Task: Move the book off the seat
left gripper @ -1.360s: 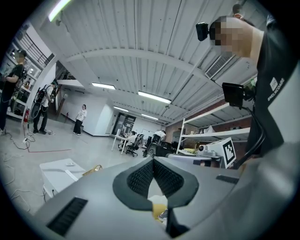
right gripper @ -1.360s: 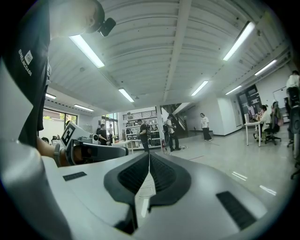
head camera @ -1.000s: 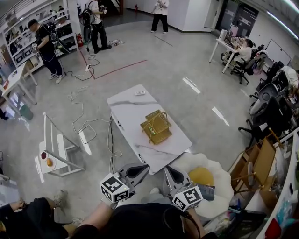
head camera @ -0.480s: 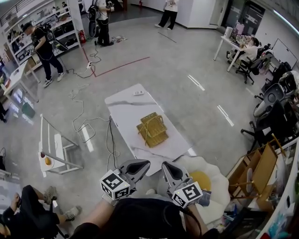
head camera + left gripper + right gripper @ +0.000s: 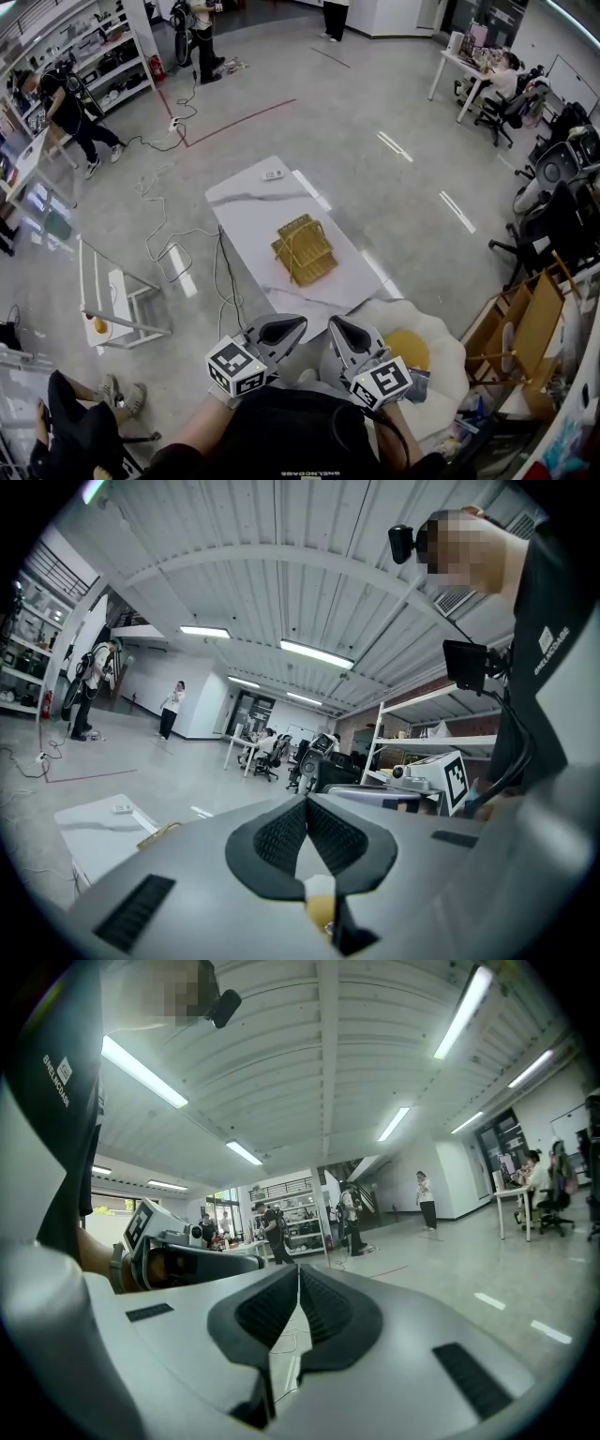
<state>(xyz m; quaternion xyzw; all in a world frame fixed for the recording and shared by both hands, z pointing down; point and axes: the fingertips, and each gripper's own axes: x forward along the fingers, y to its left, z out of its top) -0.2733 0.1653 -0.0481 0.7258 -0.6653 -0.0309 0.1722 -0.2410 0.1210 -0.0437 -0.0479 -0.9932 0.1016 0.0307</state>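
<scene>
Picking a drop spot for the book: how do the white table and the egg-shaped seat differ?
The table is rectangular and grey-veined; the seat is round, with a wavy rim and a yellow centre. The table carries a gold wire basket; the seat holds the dark book. Both are mostly white.

We've got the left gripper [image 5: 289,325] and the right gripper [image 5: 339,326] side by side. The table [image 5: 246,208] sits right ahead of both, with a basket [image 5: 305,250] on it. The seat [image 5: 448,349] is right of the right gripper, and the book [image 5: 418,382] lies on it, just beside that gripper.
</scene>
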